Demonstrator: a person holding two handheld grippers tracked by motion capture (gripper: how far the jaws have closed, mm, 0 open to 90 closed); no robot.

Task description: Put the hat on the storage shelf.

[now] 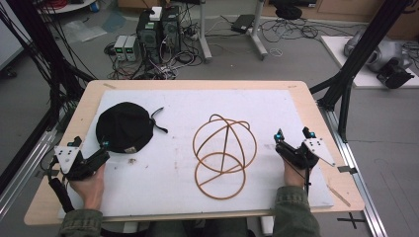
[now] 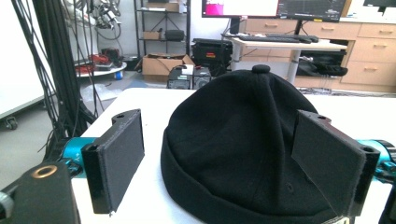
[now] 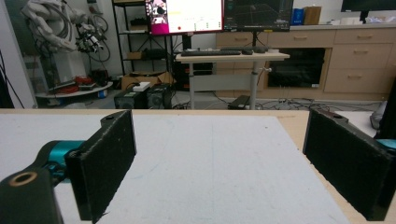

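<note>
The left tongs stood spread just short of the black cap, lined up to pinch its brim. Beyond the cap's far side, past the wire frame, the right tongs waited spread on nothing over the table.

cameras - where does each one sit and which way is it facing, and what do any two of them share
High view: above the person's side, looking forward and down on the table; both hands, the left gripper and the right gripper show.
Left gripper view: rides the left gripper, looking along its open jaws at the black cap.
Right gripper view: rides the right gripper, looking along its open jaws over the white mat.
Shared: high view and left gripper view both show the cap.
</note>
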